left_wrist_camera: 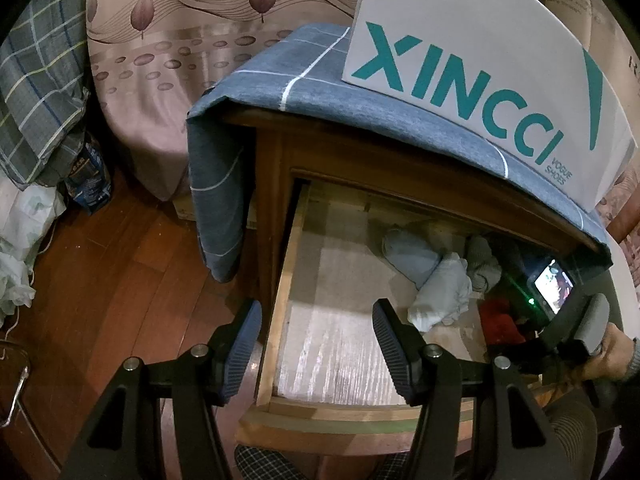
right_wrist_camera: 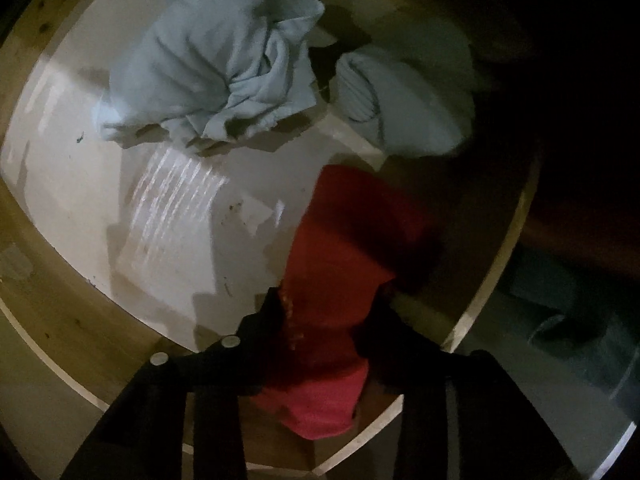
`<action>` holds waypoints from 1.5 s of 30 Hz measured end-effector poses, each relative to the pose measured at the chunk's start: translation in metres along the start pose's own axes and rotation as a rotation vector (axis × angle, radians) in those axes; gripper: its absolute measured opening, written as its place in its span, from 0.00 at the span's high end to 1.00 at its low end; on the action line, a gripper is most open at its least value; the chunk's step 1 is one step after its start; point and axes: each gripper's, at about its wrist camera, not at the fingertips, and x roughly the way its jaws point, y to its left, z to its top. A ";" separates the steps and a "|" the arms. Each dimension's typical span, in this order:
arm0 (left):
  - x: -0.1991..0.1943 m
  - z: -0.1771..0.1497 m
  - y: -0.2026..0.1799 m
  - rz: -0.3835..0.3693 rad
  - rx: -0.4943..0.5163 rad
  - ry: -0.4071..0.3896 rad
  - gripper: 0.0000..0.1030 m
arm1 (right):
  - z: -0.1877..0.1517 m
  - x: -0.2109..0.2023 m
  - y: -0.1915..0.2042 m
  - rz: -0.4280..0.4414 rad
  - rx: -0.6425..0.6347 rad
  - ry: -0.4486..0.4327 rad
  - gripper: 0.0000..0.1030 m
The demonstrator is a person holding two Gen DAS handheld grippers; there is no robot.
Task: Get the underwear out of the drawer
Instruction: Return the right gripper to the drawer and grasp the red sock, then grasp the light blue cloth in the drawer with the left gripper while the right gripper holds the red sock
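The wooden drawer (left_wrist_camera: 280, 292) stands pulled open under a nightstand. Inside lie a crumpled pale blue garment (left_wrist_camera: 440, 292) (right_wrist_camera: 224, 64), a rolled grey-blue one (left_wrist_camera: 408, 256) (right_wrist_camera: 400, 108) and red underwear (left_wrist_camera: 500, 320) (right_wrist_camera: 340, 260). My right gripper (right_wrist_camera: 324, 320) is inside the drawer with its fingers closed on the near end of the red underwear. In the left wrist view the right gripper's body (left_wrist_camera: 568, 320) shows at the drawer's right side. My left gripper (left_wrist_camera: 316, 344) is open and empty above the drawer's front left corner.
A blue checked cloth (left_wrist_camera: 320, 76) covers the nightstand top, with a white XINCCI shoe box (left_wrist_camera: 480, 60) on it. A bed with a pink patterned cover (left_wrist_camera: 180, 60) is behind. Bags (left_wrist_camera: 24, 232) sit on the wooden floor at left.
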 end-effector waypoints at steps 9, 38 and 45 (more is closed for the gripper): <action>0.001 -0.001 -0.003 0.008 0.014 0.005 0.42 | -0.027 -0.013 -0.005 0.066 0.068 -0.058 0.74; 0.077 0.006 -0.128 -0.133 0.629 0.278 0.42 | -0.102 -0.080 -0.052 0.342 0.555 -0.387 0.74; 0.117 -0.009 -0.158 -0.103 0.888 0.371 0.42 | -0.106 -0.077 -0.056 0.376 0.585 -0.389 0.74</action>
